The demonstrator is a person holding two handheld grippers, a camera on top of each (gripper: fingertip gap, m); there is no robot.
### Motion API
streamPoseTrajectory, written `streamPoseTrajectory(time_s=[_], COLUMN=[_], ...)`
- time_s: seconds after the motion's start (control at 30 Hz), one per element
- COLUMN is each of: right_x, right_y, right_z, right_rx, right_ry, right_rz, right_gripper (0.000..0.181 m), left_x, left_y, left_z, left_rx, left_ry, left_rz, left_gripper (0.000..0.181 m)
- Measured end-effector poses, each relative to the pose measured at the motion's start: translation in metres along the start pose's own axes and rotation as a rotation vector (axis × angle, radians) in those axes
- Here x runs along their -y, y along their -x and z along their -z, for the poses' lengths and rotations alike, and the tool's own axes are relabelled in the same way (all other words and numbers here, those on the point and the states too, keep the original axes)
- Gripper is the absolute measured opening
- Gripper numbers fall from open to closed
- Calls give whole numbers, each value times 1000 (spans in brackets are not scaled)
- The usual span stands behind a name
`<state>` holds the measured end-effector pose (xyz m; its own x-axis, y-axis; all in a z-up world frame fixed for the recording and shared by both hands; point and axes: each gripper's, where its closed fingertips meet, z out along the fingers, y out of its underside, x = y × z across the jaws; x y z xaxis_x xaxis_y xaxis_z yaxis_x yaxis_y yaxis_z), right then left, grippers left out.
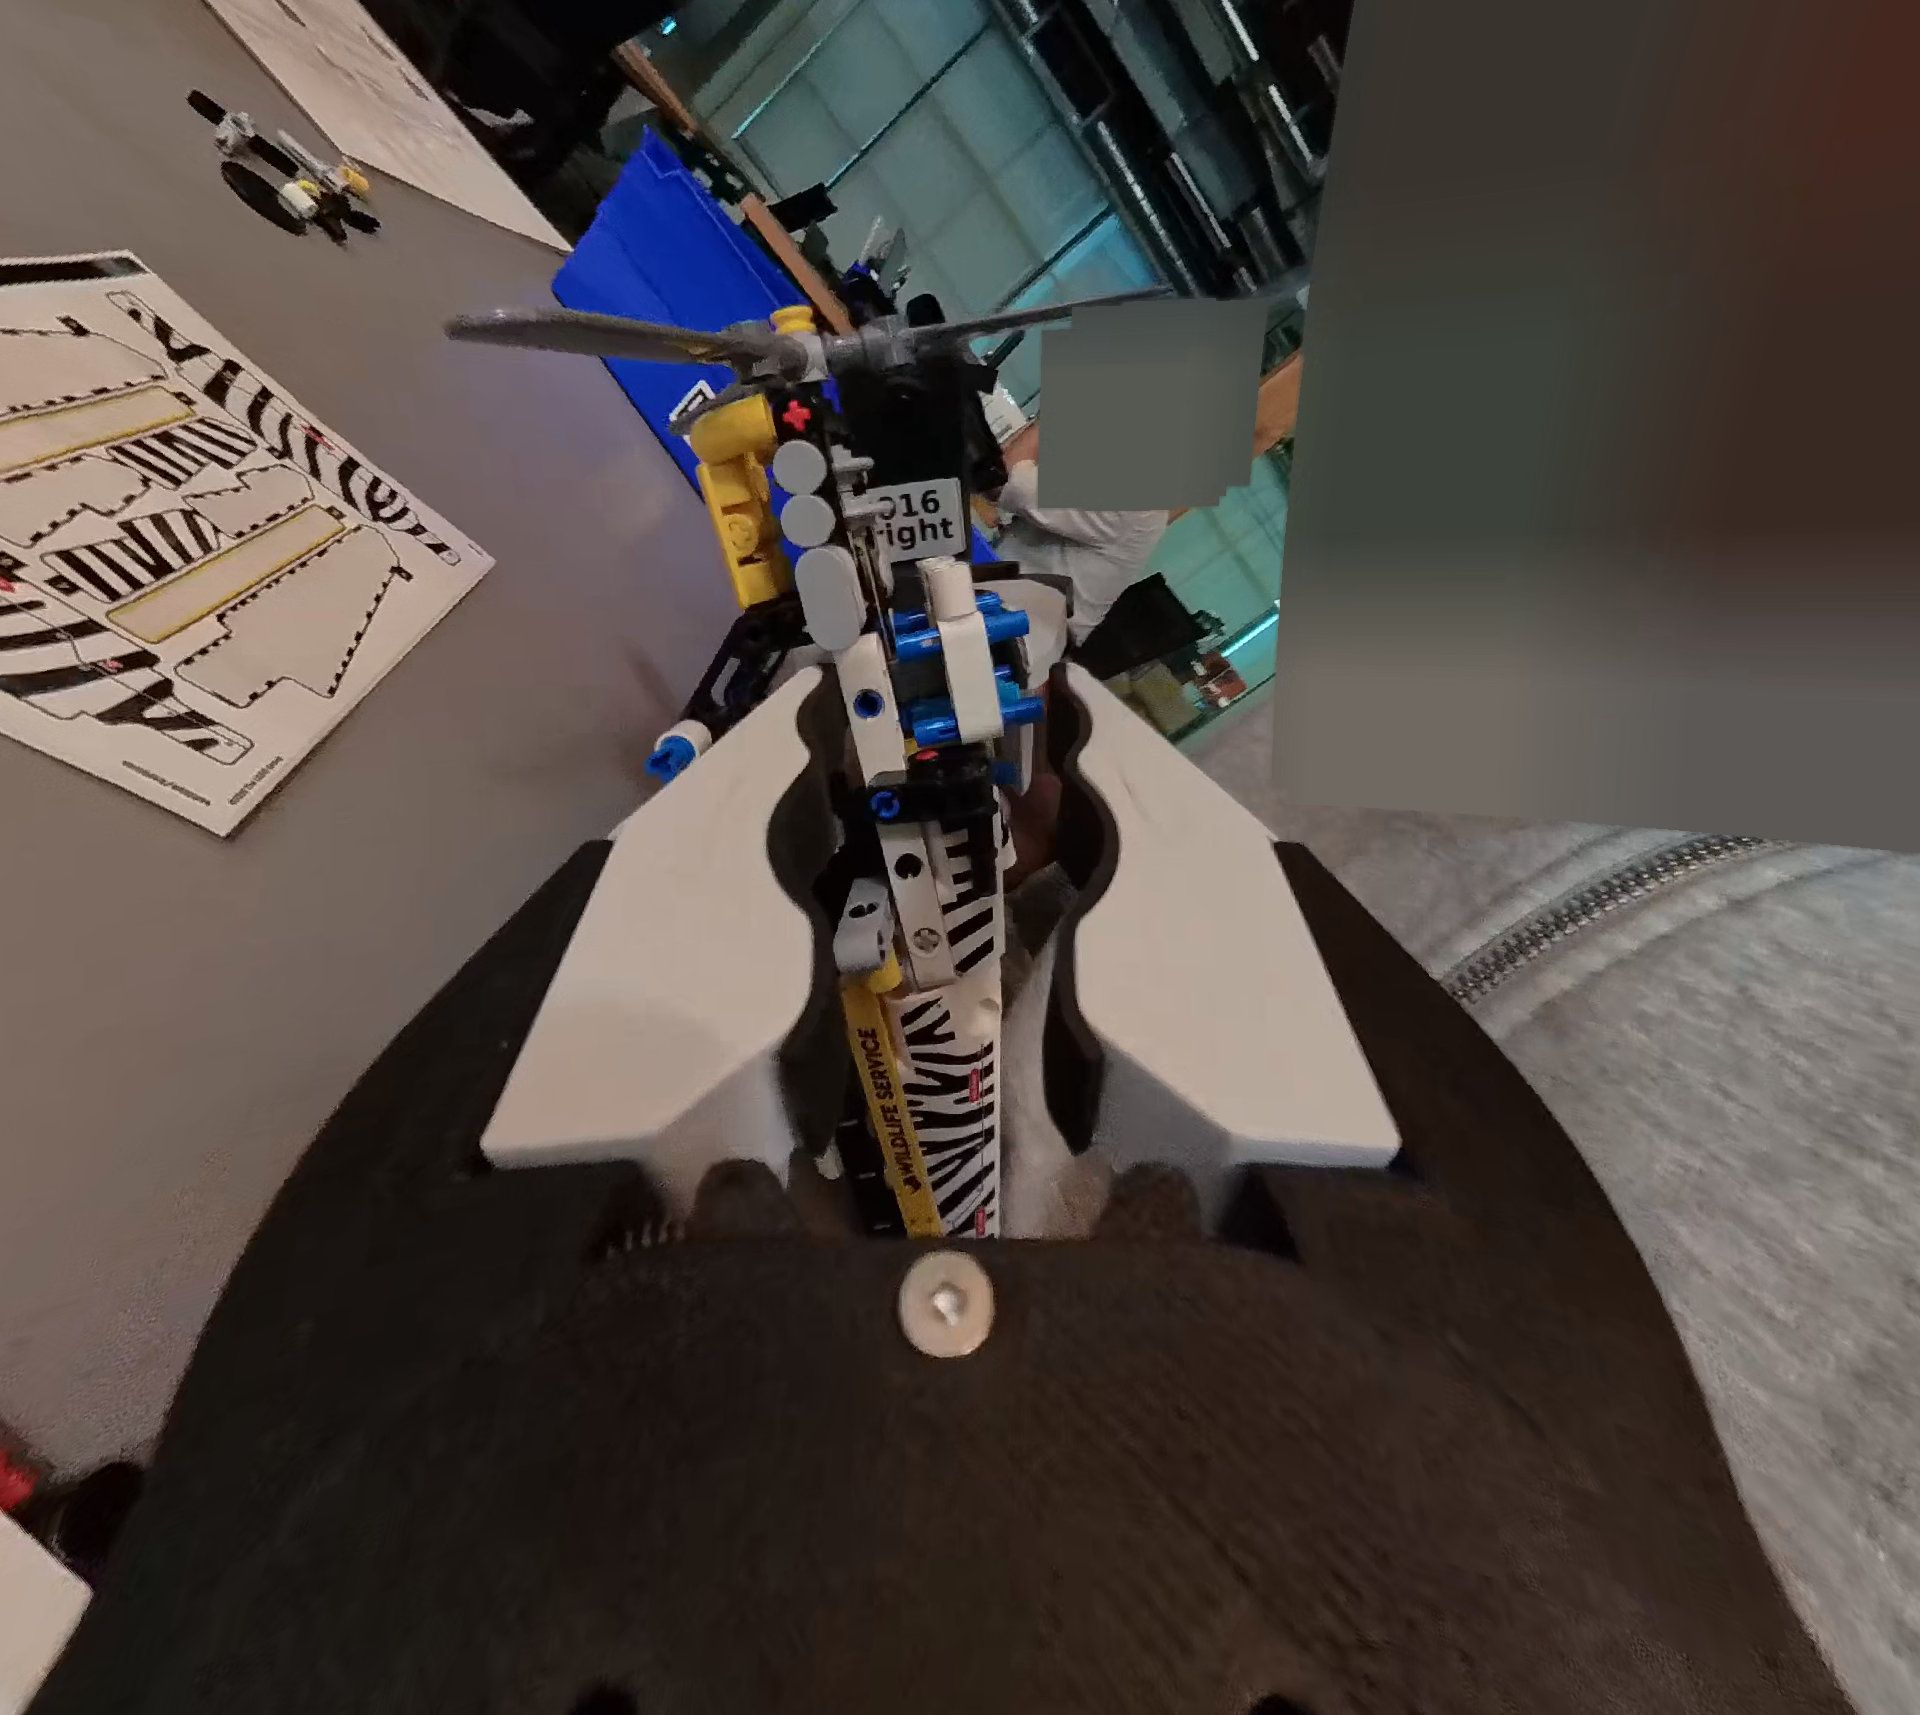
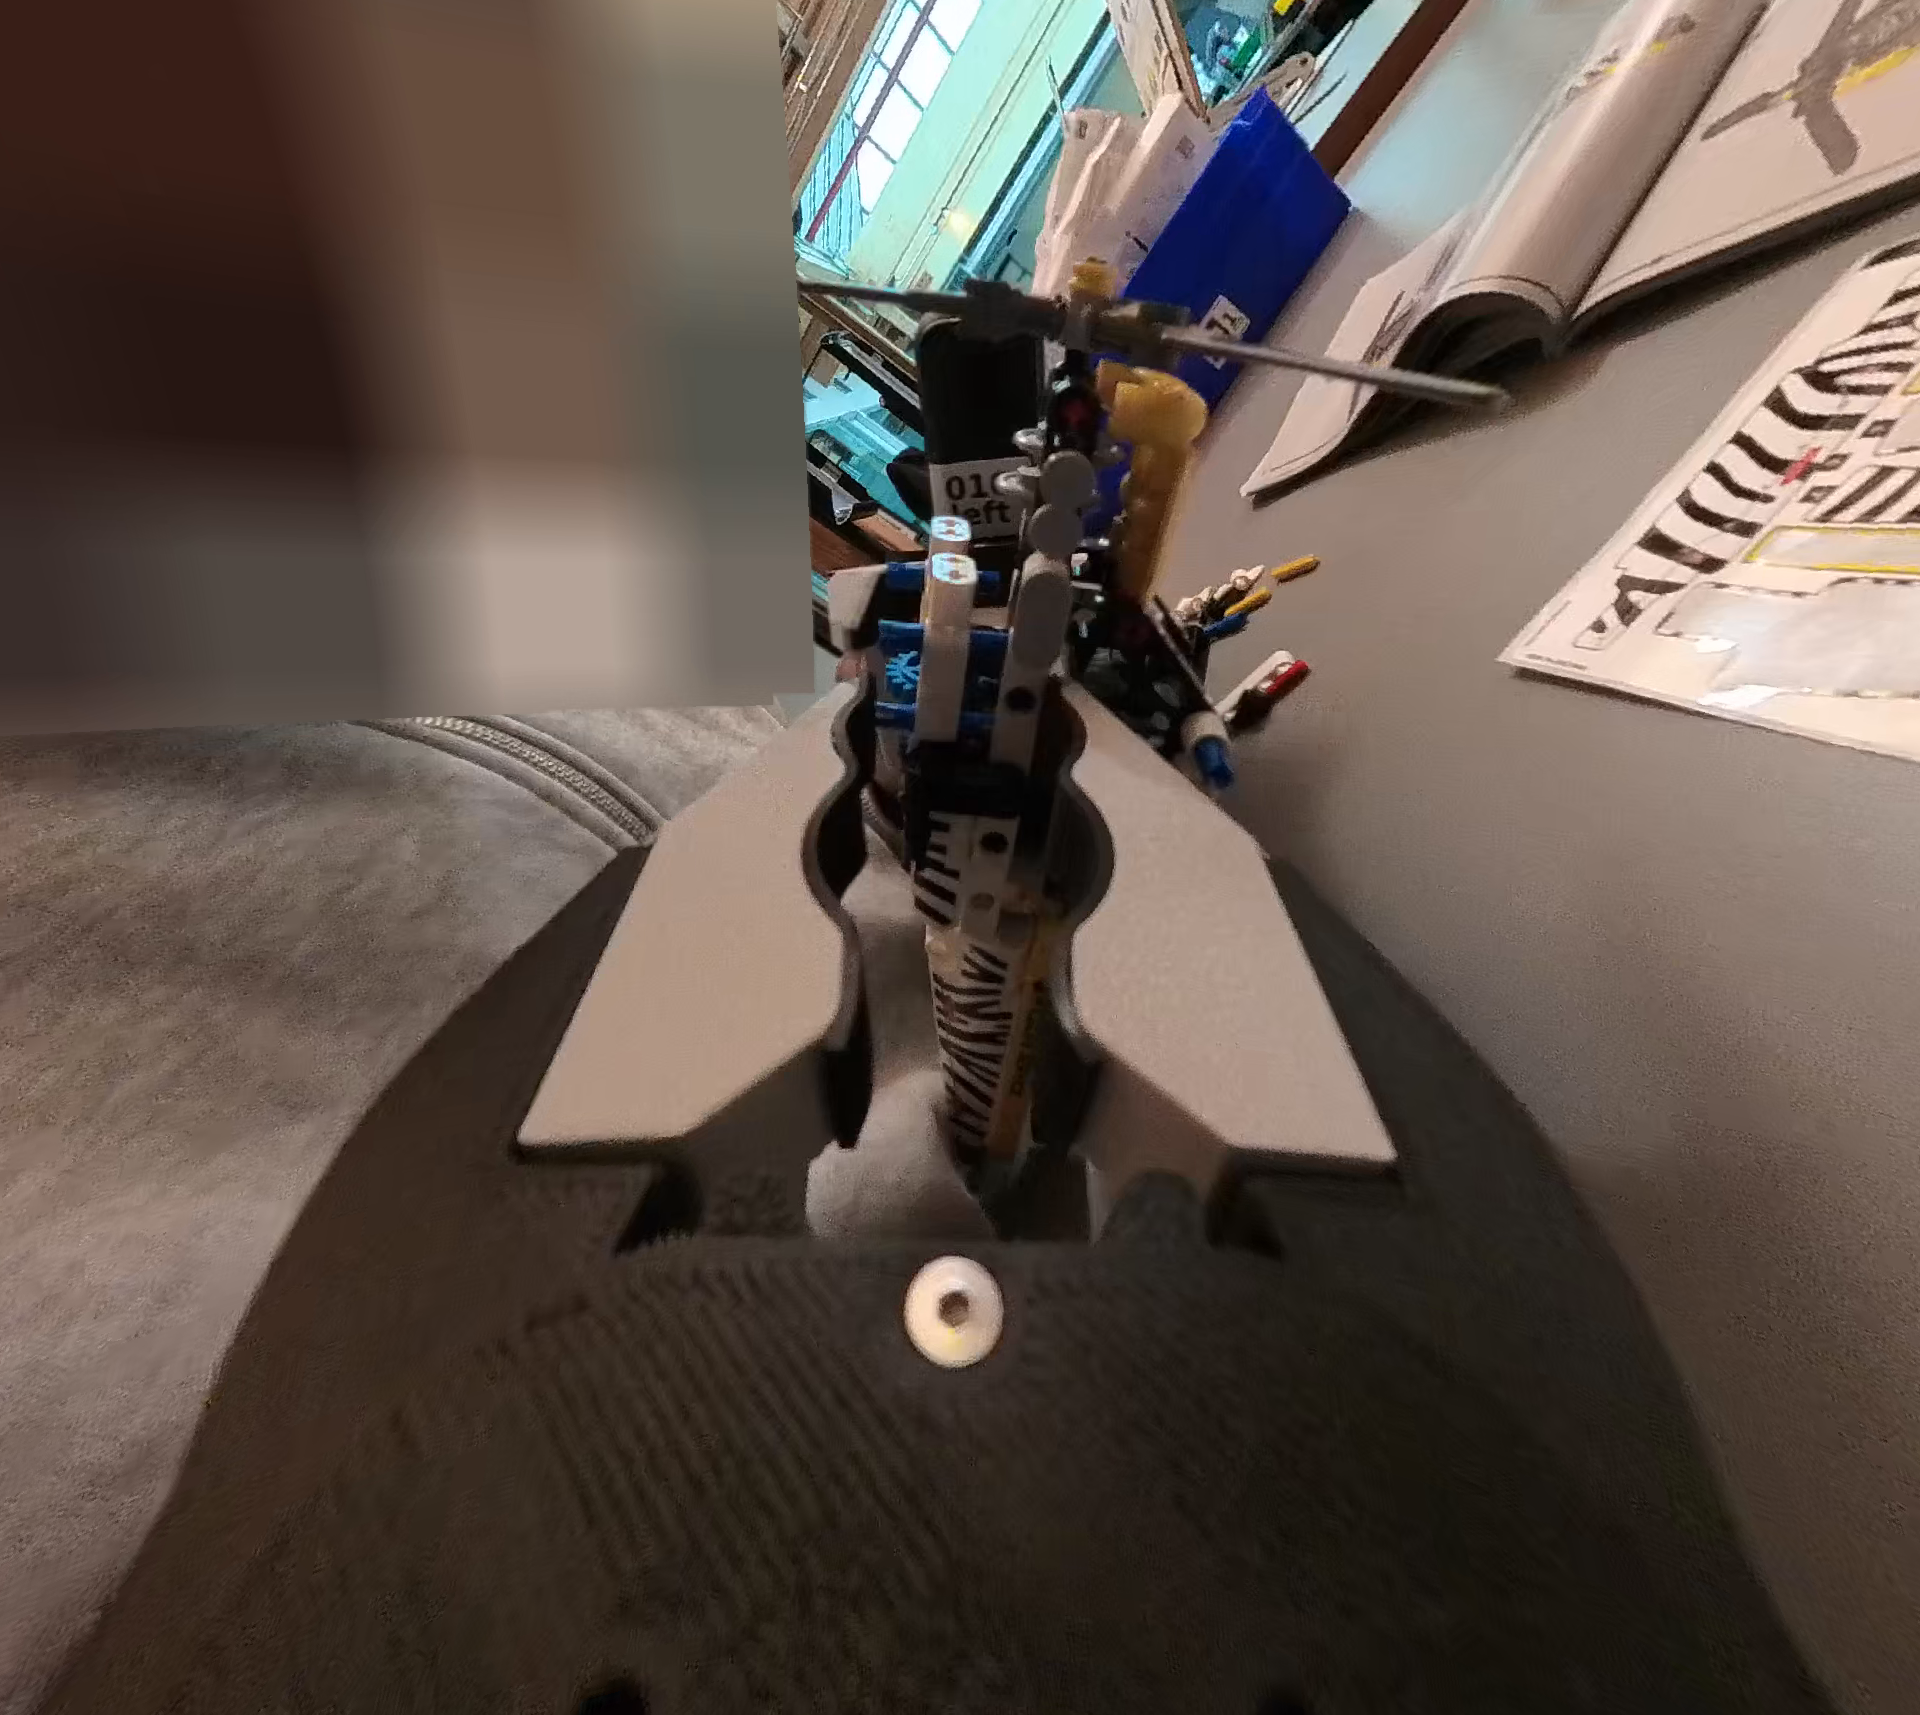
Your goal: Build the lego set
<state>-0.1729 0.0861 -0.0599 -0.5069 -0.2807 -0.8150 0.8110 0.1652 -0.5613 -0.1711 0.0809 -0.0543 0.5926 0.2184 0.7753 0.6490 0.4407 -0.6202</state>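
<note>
The left gripper (image 1: 940,709) is closed on the lego helicopter (image 1: 914,834), gripping one end of the zebra-striped body. The right gripper (image 2: 961,720) is clamped on the same model (image 2: 987,834) from the opposite end, so the two grippers face each other with the model held between them above the grey table (image 1: 468,470).

White-and-blue pin parts (image 1: 966,657) sit just beyond the left fingertips, and the rotor (image 1: 800,340) stands clear beyond them.

The step appears to be seating a sub-assembly. Press along the body axis, keep both grips square, and avoid loading the thin rotor blades.

On the table lie the sticker sheet (image 1: 177,522), loose parts (image 1: 291,174) and the open instruction booklet (image 2: 1621,138).
</note>
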Motion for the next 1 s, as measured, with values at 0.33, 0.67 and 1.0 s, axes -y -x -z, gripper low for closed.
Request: streamPoseTrajectory(time_s=[0.33, 0.67, 1.0], right_x=[-2, -2, -2], right_y=[5, 6, 6], right_z=[-2, -2, -2], right_rx=[-22, -28, -43], right_ry=[-24, -31, -17], right_rz=[32, 42, 40], right_gripper=[29, 29, 29], left_x=[-5, -3, -3], left_y=[-3, -4, -5], left_z=[4, 4, 4], left_rx=[66, 65, 33], left_ry=[32, 27, 21], left_rz=[-95, -82, -17], left_gripper=[34, 29, 29])
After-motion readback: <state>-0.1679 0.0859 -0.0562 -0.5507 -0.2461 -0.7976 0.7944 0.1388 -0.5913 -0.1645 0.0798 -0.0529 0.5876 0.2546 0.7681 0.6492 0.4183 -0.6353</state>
